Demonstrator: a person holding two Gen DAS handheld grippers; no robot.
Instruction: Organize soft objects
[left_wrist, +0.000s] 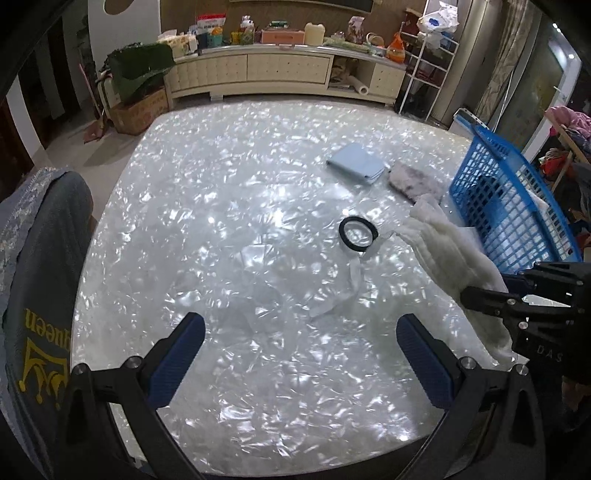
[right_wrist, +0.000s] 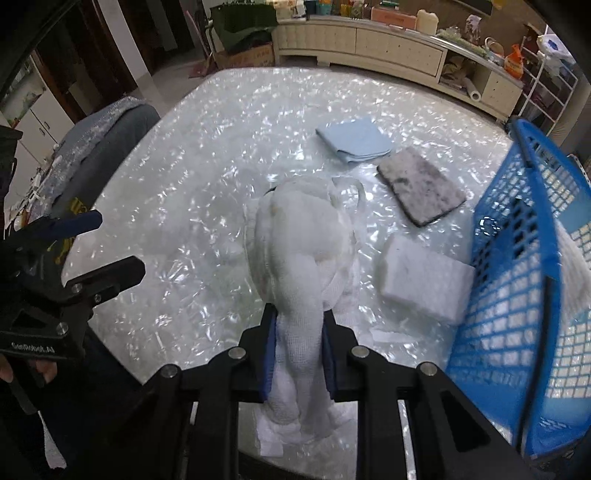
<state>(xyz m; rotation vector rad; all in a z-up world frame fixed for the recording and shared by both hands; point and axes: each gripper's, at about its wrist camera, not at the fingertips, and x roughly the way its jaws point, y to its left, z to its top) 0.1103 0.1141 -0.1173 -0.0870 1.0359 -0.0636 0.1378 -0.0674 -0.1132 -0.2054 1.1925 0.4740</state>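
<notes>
Jaws of the right gripper (right_wrist: 298, 332) pinch a white cloth (right_wrist: 303, 236) over the bench (right_wrist: 207, 147) – left gripper (left_wrist: 301, 354) wide, empty – lift clear, then swing toward the blue basket (right_wrist: 517, 258) at three o'clock.

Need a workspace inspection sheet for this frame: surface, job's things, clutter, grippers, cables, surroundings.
Surface: glossy white pearl-pattern table, under a clear plastic sheet.
Job's things: white cloth lifted in the right gripper; folded blue cloth, grey pad and white sponge block lying on the table; blue basket at the right edge.
Clutter: black ring on the table.
Grippers: right gripper jaws shut on the white cloth; left gripper jaws open, nothing between.
Cables: nothing seen.
Surroundings: chair with grey cover at left, cream cabinet behind, crowded with items.
</notes>
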